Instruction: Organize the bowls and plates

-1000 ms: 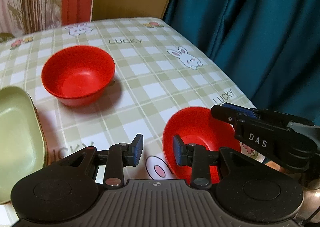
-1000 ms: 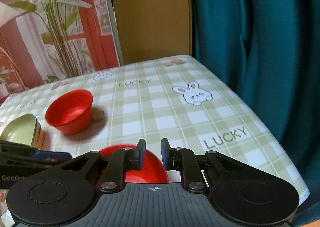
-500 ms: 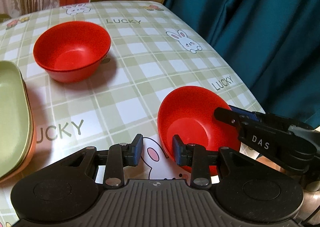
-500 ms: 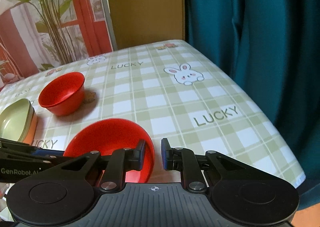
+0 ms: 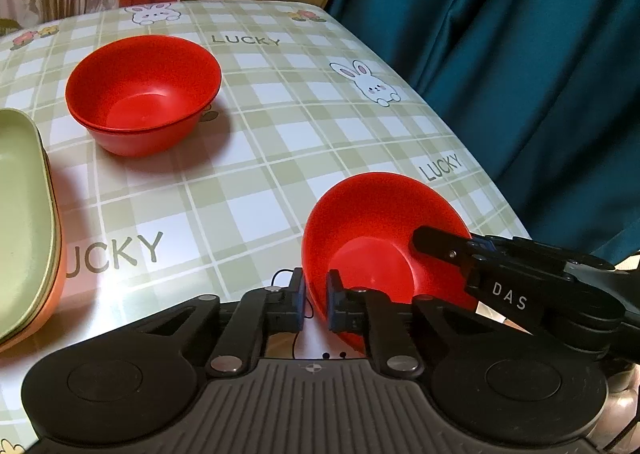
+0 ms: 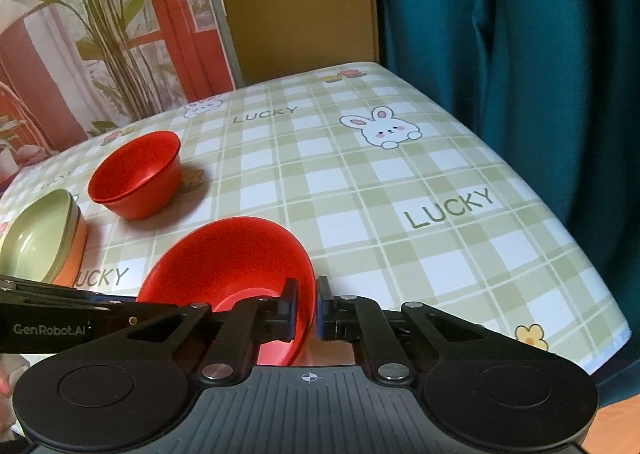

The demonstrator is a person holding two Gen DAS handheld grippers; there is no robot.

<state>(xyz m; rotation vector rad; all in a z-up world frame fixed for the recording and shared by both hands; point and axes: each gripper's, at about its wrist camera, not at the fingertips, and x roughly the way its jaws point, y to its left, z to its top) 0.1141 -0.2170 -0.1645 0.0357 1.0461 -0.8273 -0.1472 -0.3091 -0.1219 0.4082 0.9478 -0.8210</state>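
Observation:
A red bowl [image 5: 380, 238] is held tilted over the table's near right part, gripped on opposite sides of its rim. My left gripper [image 5: 314, 302] is shut on its near-left rim. My right gripper [image 6: 306, 312] is shut on its right rim; the bowl also shows in the right wrist view [image 6: 228, 266]. A stack of two red bowls [image 5: 144, 94] stands upright further back on the left, also visible in the right wrist view [image 6: 136, 174]. A green plate on an orange one [image 5: 24, 222] lies at the left edge.
The table [image 5: 280, 126] has a green checked cloth with rabbits and "LUCKY" print. Its right edge runs close beside a teal curtain [image 5: 520, 54]. A brown board [image 6: 296, 2] and a plant [image 6: 104, 26] stand behind the far edge.
The left gripper has closed from open onto the bowl's rim. The held bowl has come further into both views and stands more tilted. The right gripper stays shut on it.

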